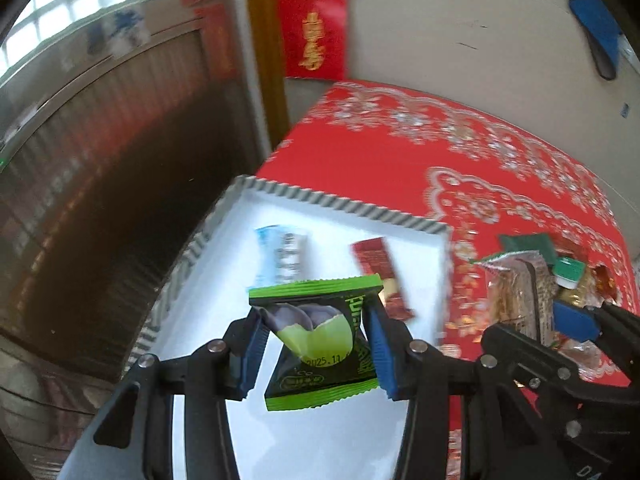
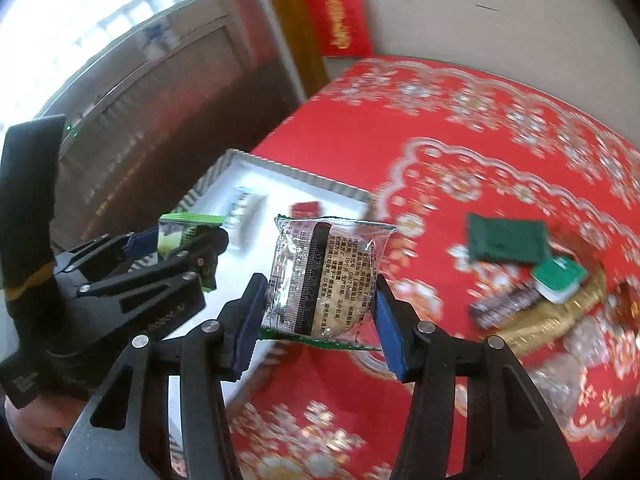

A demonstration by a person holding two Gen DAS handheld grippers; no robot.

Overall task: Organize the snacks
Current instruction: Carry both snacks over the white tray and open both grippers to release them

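My left gripper (image 1: pixel 316 344) is shut on a green snack packet (image 1: pixel 320 340) and holds it above a white tray (image 1: pixel 332 200) with a striped rim. A blue-white packet (image 1: pixel 282 254) and a red bar (image 1: pixel 380 272) lie in the tray. My right gripper (image 2: pixel 320 308) is shut on a clear-wrapped round cake (image 2: pixel 324 280) above the red tablecloth, just right of the tray (image 2: pixel 312 178). The left gripper (image 2: pixel 176 248) with its green packet (image 2: pixel 176 236) shows at the left of the right wrist view. The right gripper (image 1: pixel 560 320) shows at the right of the left wrist view.
A pile of snacks lies on the red patterned tablecloth (image 2: pixel 460 140): a dark green packet (image 2: pixel 506 240), a green-lidded cup (image 2: pixel 560 276), a brown bar (image 2: pixel 504 306) on a gold plate (image 2: pixel 560 316). A wall with red hangings (image 2: pixel 340 12) stands behind the table. A dark door is at the left.
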